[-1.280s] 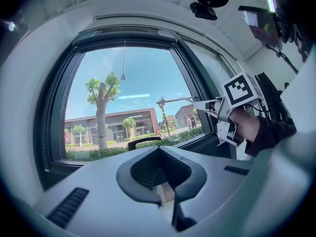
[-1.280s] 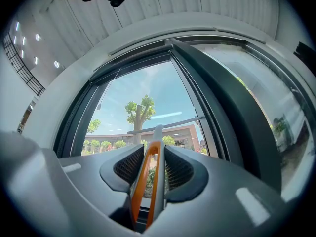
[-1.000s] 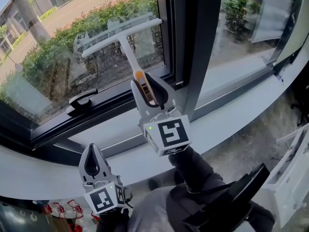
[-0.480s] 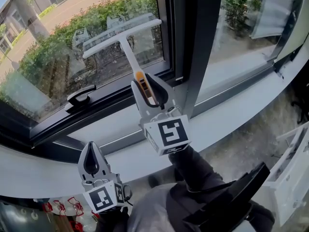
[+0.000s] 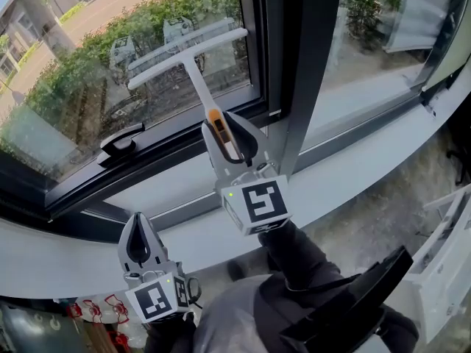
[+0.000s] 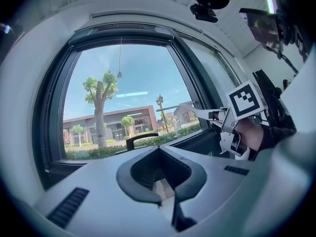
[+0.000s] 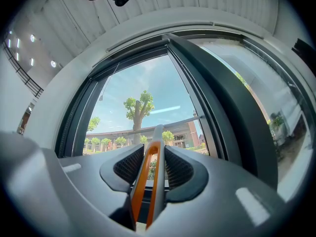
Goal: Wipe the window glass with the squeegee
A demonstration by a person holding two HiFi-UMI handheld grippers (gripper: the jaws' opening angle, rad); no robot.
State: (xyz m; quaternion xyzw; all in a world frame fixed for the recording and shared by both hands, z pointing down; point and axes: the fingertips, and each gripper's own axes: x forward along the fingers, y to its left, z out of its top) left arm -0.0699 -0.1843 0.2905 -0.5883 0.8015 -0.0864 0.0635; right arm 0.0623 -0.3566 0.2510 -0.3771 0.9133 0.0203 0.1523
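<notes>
A white T-shaped squeegee [image 5: 188, 53] lies with its blade against the lower right of the window glass [image 5: 88, 87]. Its orange-striped handle runs down into my right gripper [image 5: 225, 143], which is shut on it just above the black bottom frame. In the right gripper view the handle [image 7: 157, 137] passes straight between the pads of the right gripper [image 7: 148, 168]. My left gripper [image 5: 137, 243] hangs lower left, over the white sill, shut and empty. From the left gripper [image 6: 160, 174] view the right gripper [image 6: 231, 118] and squeegee [image 6: 180, 107] show at the right.
A black window handle [image 5: 121, 143] sits on the bottom frame left of the squeegee. A thick dark mullion [image 5: 302, 65] stands right of the pane, with another pane [image 5: 368, 43] beyond. The curved white sill [image 5: 353, 164] runs below. A white rack [image 5: 445, 263] is at lower right.
Almost nothing: the squeegee blade stays on the lower right of the pane and the right gripper keeps its hold. The left gripper has drifted slightly lower in view.
</notes>
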